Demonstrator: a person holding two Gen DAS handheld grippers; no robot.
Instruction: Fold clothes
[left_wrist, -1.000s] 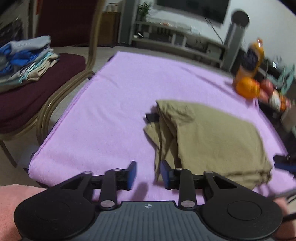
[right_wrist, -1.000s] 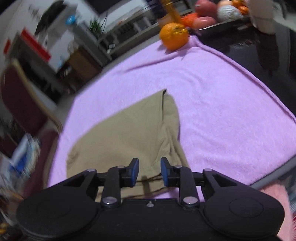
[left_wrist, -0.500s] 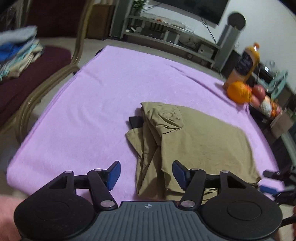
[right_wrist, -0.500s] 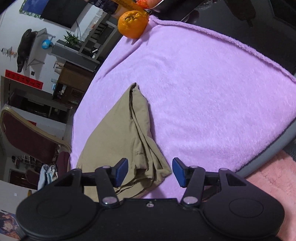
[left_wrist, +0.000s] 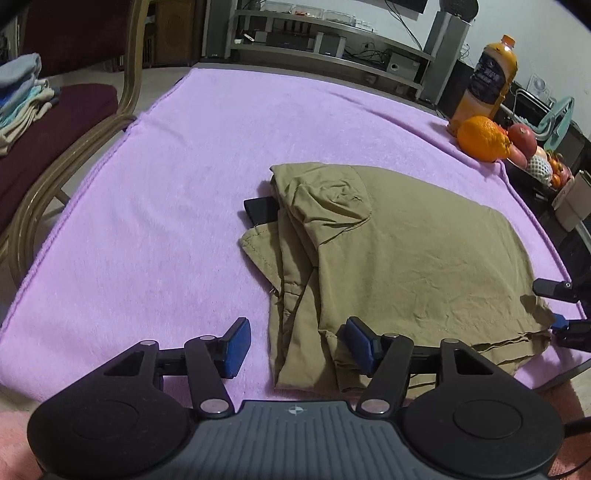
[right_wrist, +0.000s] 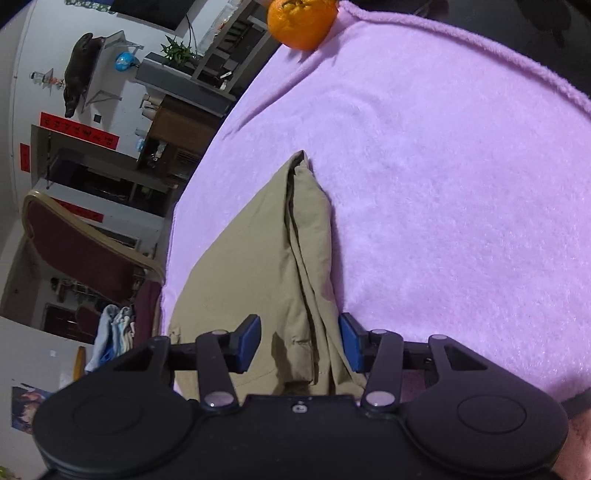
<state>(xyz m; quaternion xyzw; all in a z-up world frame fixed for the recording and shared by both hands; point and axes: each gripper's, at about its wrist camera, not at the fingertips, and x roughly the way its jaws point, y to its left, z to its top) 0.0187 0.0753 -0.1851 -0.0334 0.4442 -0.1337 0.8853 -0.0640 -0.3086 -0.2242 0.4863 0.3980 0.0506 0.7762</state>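
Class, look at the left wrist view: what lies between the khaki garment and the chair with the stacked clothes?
Only bare purple blanket separates the khaki garment from the chair; the left wrist view shows this stretch.

Left gripper (left_wrist: 297, 345) and right gripper (right_wrist: 300, 343), jaws spread wide.
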